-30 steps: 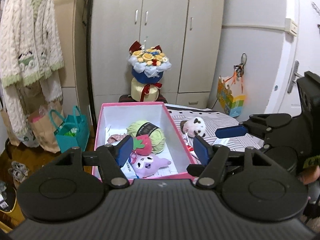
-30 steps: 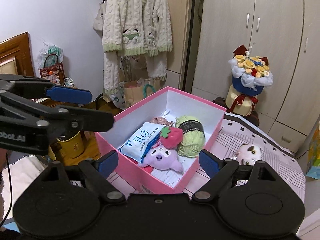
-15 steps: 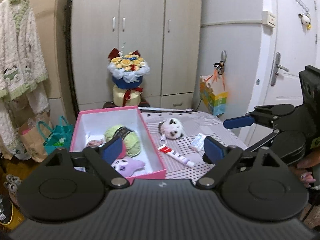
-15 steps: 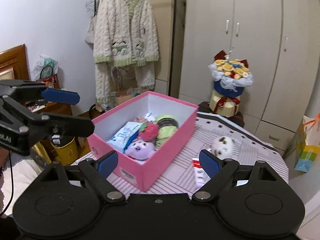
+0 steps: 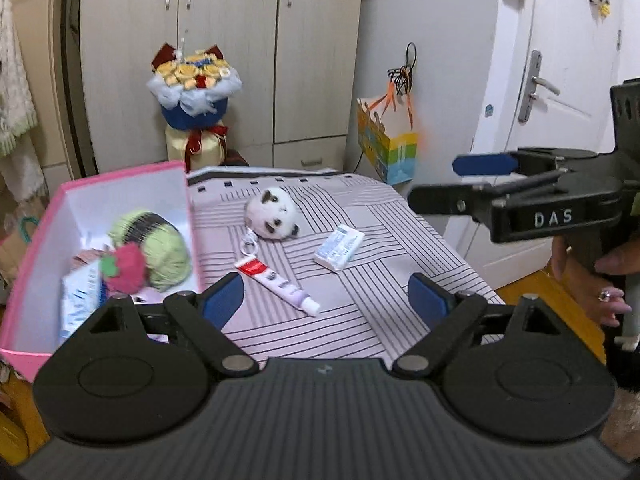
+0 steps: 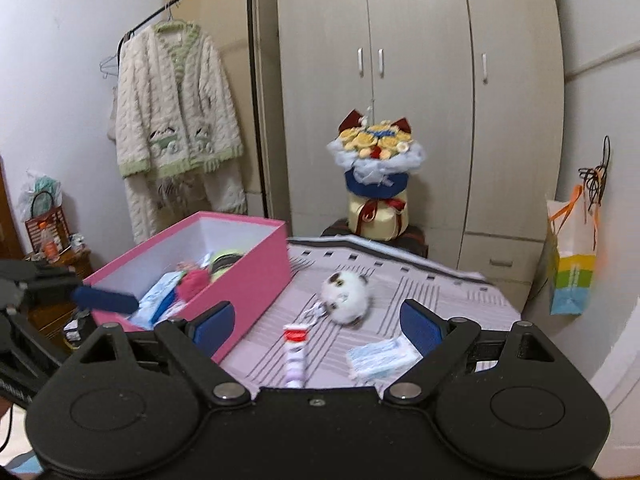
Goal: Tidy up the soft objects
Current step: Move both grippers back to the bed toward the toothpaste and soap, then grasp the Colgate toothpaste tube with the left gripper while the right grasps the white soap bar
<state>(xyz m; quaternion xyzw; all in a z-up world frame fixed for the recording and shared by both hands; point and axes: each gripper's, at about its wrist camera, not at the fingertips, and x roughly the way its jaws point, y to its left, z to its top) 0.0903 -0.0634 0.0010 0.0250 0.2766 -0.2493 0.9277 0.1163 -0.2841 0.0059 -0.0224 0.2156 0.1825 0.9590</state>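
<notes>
A pink box (image 5: pixel 36 240) (image 6: pixel 248 276) stands on the striped table's left side. Inside it lie a green yarn ball (image 5: pixel 160 244), a strawberry plush (image 5: pixel 128 266) and a blue tissue pack (image 5: pixel 78 296). On the cloth beside the box lie a panda plush (image 5: pixel 274 216) (image 6: pixel 346 294), a toothpaste tube (image 5: pixel 276 282) (image 6: pixel 295 356) and a small tissue pack (image 5: pixel 339 246) (image 6: pixel 380 356). My left gripper (image 5: pixel 326 300) is open and empty, short of the tube. My right gripper (image 6: pixel 316 326) is open and empty too, above the table's near edge.
A flower bouquet (image 5: pixel 192 96) stands behind the table, in front of the wardrobe (image 6: pixel 420 80). A colourful paper bag (image 5: pixel 386 152) hangs at the right, near a white door (image 5: pixel 560 80). A knit cardigan (image 6: pixel 176 128) hangs on a rack at the left.
Both views have swung right, from over the pink box to the striped cloth. The left jaws have widened. The panda, tube and tissue pack now sit between the fingers in both views.
</notes>
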